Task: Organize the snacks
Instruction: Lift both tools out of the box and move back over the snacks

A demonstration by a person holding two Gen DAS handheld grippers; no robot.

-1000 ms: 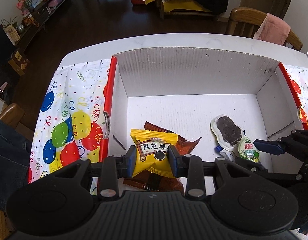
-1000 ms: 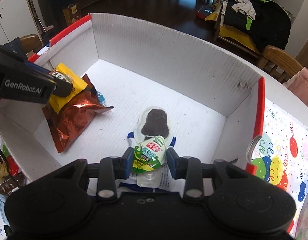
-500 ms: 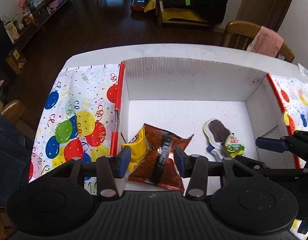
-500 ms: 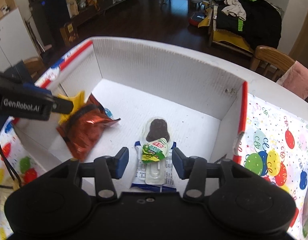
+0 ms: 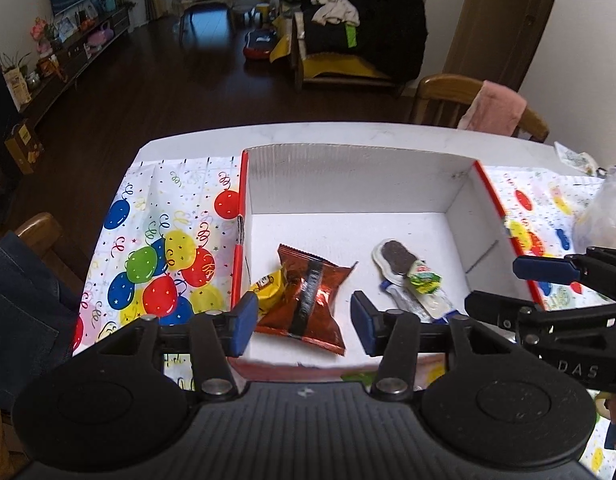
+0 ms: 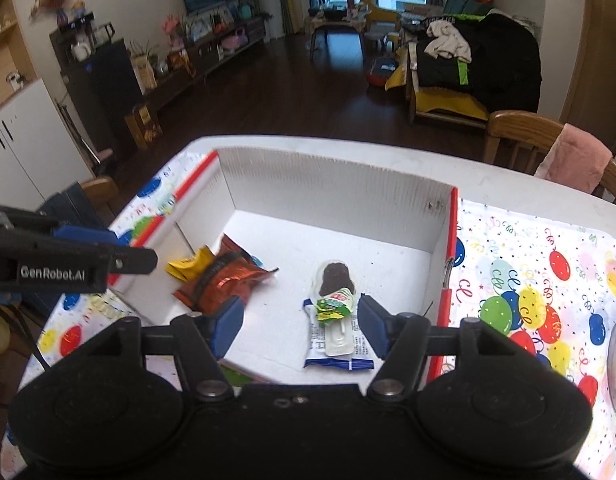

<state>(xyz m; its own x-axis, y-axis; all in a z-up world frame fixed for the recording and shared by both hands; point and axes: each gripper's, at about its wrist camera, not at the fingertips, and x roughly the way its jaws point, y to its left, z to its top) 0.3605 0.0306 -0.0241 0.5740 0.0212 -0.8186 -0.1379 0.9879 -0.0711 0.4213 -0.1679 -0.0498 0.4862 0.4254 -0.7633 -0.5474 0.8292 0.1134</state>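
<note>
A white cardboard box [image 5: 347, 168] [image 6: 327, 192] with red edges stands on the table. Inside at the left lie a yellow packet [image 5: 268, 286] [image 6: 188, 266] and a red-brown foil packet [image 5: 308, 294] [image 6: 224, 280]. To the right lie a clear blister with a dark chocolate piece [image 5: 393, 254] [image 6: 333, 276], a small green-wrapped sweet [image 5: 423, 280] [image 6: 333, 304] and a blue-and-white sachet [image 5: 411, 306] [image 6: 339, 344]. My left gripper [image 5: 304, 320] hangs above the foil packet, jaws opening, nothing between the pads. My right gripper [image 6: 300, 324] hangs above the green sweet, jaws opening, gripping nothing.
A balloon-print cloth [image 5: 164, 256] [image 6: 547, 280] covers the table on both sides of the box. A clear plastic bag [image 5: 603, 220] stands at the right edge. Wooden chairs [image 5: 467, 96] [image 6: 547, 140], one with a pink cloth, stand behind the table.
Both grippers let go of their snacks, opened and rose back from the box. The yellow packet dropped beside the foil packet; the green sweet now rests on the sachet and blister.
</note>
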